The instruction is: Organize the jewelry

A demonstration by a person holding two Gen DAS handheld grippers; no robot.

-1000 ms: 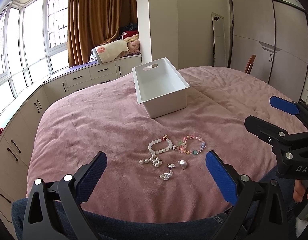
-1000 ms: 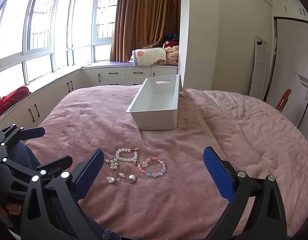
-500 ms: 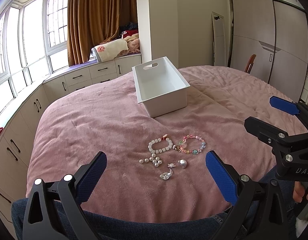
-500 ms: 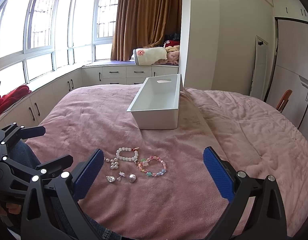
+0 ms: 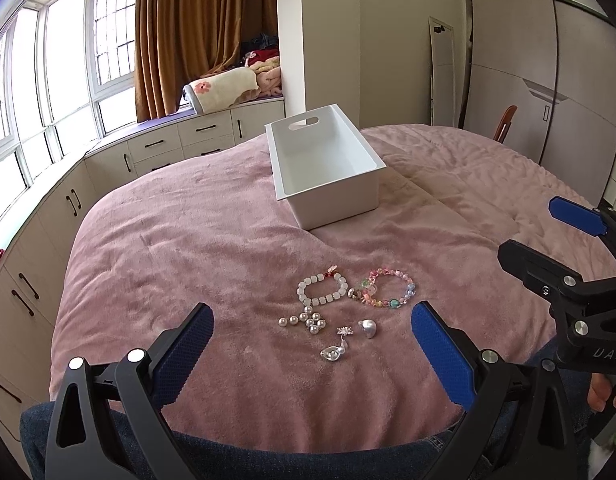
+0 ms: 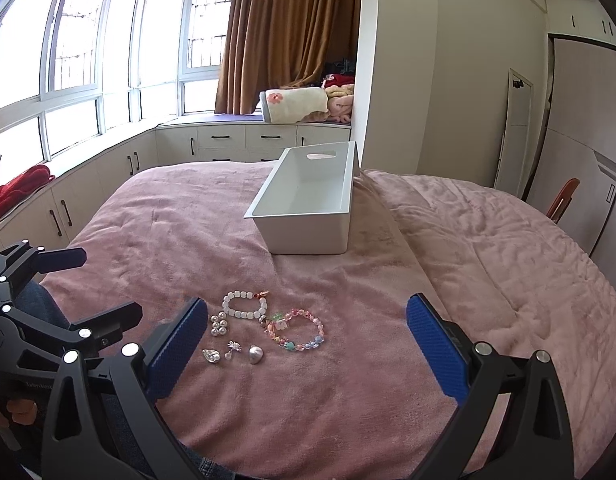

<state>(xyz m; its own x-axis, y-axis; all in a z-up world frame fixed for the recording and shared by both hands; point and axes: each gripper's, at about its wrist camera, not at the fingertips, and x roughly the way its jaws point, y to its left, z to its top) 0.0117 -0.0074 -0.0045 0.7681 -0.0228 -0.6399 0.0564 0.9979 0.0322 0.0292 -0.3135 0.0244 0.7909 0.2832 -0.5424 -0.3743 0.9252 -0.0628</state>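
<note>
On the pink bedspread lies a cluster of jewelry: a white bead bracelet (image 5: 322,290) (image 6: 244,304), a pastel multicolour bracelet (image 5: 386,293) (image 6: 295,330), a pearl cluster (image 5: 308,320) (image 6: 219,326), and small silver pieces (image 5: 335,353) (image 6: 212,356) with a silver shell-like piece (image 5: 368,328) (image 6: 255,354). Beyond them stands an empty white bin (image 5: 328,188) (image 6: 308,236). My left gripper (image 5: 312,354) hovers open just short of the jewelry, nothing between its fingers. My right gripper (image 6: 308,350) is open too, over the multicolour bracelet's near side.
The pink bedspread (image 5: 188,248) covers the whole bed. Low white cabinets (image 5: 40,240) run along the windows at left; a folded blanket (image 6: 296,106) sits on the window seat. Wardrobe doors (image 5: 548,80) and a chair back (image 5: 504,122) stand at right. Denim-clad legs lie below the grippers.
The right wrist view has crept slightly nearer the jewelry; the left gripper has barely moved. Both grippers stay open and the jewelry has not shifted.
</note>
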